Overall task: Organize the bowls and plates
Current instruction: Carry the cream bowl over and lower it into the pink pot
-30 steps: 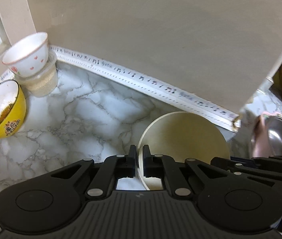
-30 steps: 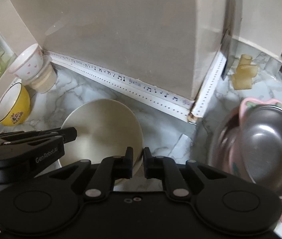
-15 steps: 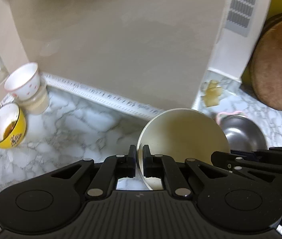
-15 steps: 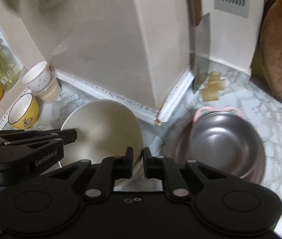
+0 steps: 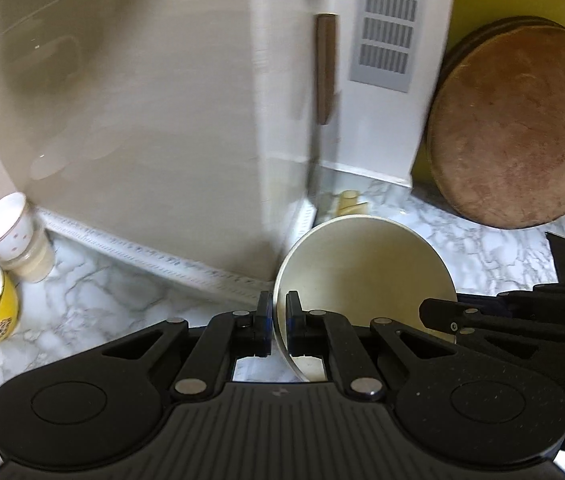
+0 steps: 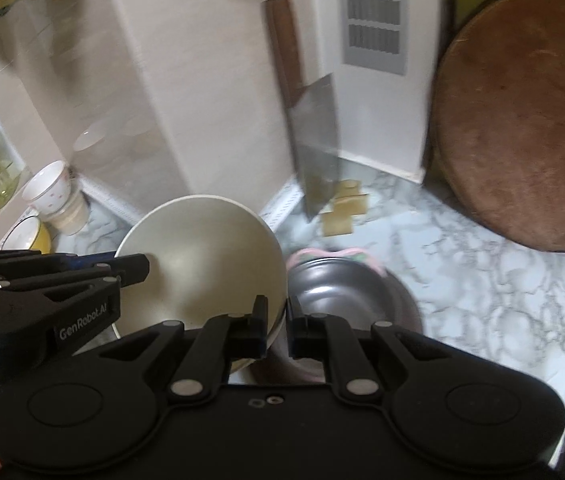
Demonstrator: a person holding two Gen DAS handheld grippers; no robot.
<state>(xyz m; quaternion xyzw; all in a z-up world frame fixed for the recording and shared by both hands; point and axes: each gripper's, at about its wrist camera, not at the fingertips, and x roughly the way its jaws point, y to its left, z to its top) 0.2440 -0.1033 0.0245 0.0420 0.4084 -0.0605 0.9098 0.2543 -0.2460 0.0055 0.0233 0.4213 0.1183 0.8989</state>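
Cream round ceramic bowl (image 5: 366, 276) held tilted above the marble counter (image 5: 114, 308) | my left gripper (image 5: 278, 320) clamped on its left rim | my right gripper (image 6: 278, 326) clamped on its right rim | steel bowl (image 6: 346, 296) on the counter just beside.

The left hand-held gripper (image 5: 278, 322) pinches the cream bowl's (image 5: 366, 268) rim.

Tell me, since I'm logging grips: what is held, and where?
Both grippers hold the cream bowl by its rim: left gripper on one side, right gripper on the opposite.
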